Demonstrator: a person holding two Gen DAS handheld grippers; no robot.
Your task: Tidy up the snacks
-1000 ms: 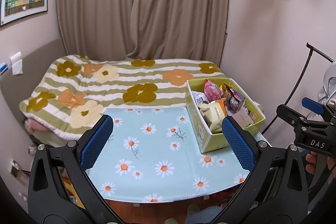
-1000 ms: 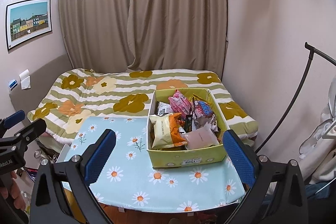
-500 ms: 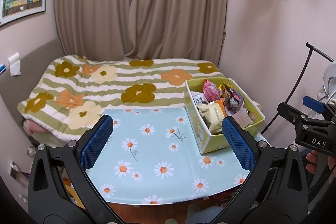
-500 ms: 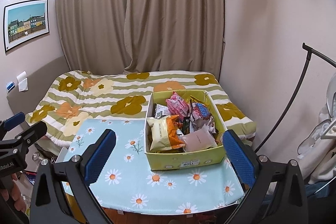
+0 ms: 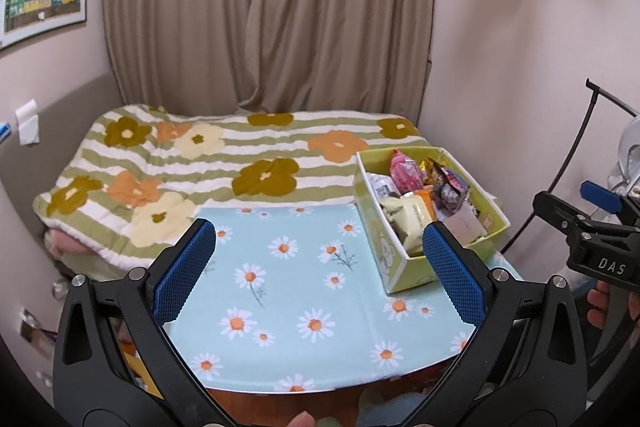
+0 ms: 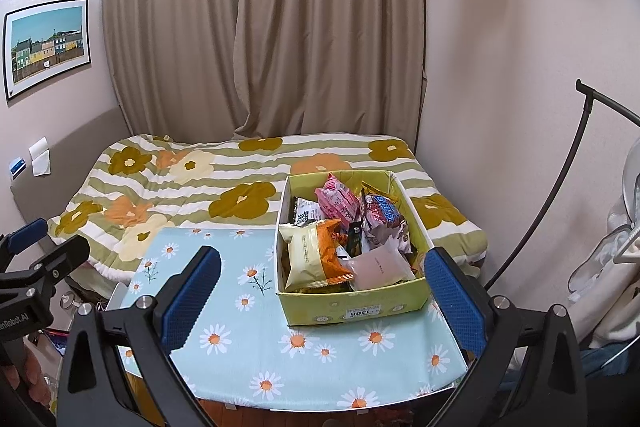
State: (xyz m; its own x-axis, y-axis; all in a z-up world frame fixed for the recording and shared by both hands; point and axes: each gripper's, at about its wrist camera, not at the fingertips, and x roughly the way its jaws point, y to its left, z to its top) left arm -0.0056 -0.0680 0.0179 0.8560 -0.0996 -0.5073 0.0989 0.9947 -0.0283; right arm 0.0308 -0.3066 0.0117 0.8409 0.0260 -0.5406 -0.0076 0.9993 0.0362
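Note:
A yellow-green cardboard box (image 6: 352, 307) (image 5: 378, 223) stands at the right end of a small table with a light blue daisy cloth (image 6: 248, 331) (image 5: 296, 291). It is heaped with several snack packets: a pink bag (image 6: 338, 201), a cream and orange bag (image 6: 310, 255), a pale pink flat pack (image 6: 380, 265) and a purple wrapper (image 6: 384, 215). My left gripper (image 5: 318, 267) hangs open above the table's near edge, left of the box, holding nothing. My right gripper (image 6: 318, 293) is open too, in front of the box and apart from it.
Behind the table lies a bed with a green-striped flowered quilt (image 6: 192, 183), backed by beige curtains (image 6: 260, 27). A pink wall closes the right side, with a black curved stand (image 6: 560, 195) and white cloth (image 6: 612, 259) next to it. A hand (image 5: 600, 301) holds the other gripper.
Both cameras have drifted slightly, so the box and table sit a little lower and nearer in view. Both grippers stay open and nothing on the table has moved.

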